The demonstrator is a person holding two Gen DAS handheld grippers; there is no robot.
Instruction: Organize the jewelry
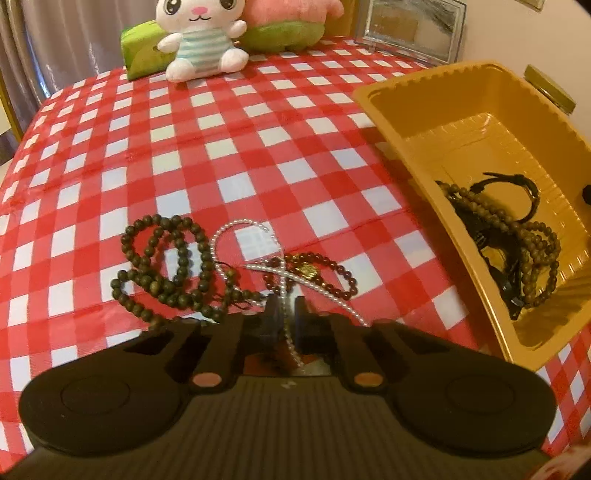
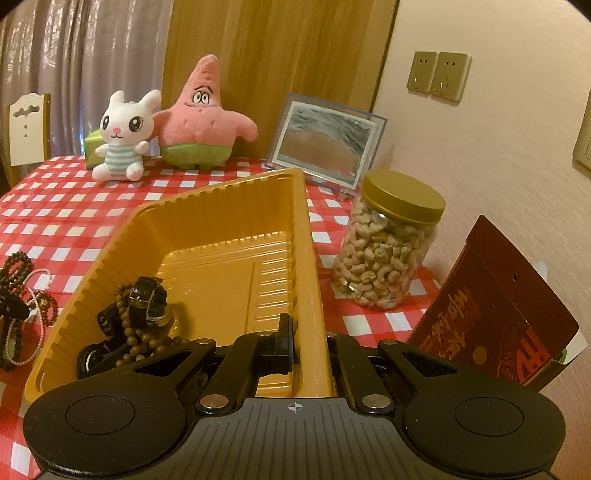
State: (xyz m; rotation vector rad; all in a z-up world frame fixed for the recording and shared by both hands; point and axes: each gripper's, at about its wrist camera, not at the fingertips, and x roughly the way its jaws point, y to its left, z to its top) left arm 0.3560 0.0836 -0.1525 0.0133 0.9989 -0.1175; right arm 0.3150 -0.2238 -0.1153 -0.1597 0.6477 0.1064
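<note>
While each gripper pinches, left [image 1: 285,308] pearl strand [image 1: 242,236], right [image 2: 308,332] tray [image 2: 207,192], checkered tablecloth [image 1: 240,147] meets pink wall [image 2: 480,147].

Black hand-held gripper [image 1: 285,310], ribbed grey body, round discs.

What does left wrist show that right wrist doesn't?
Left wrist only: left hand-held gripper shut on the pearl strand, with its loop and the green beads in full. Right wrist only: cashew jar, red packet, wall sockets, right hand-held gripper clamping the tray wall. Both: yellow tray, bunny plush, picture frame, checked cloth.
</note>
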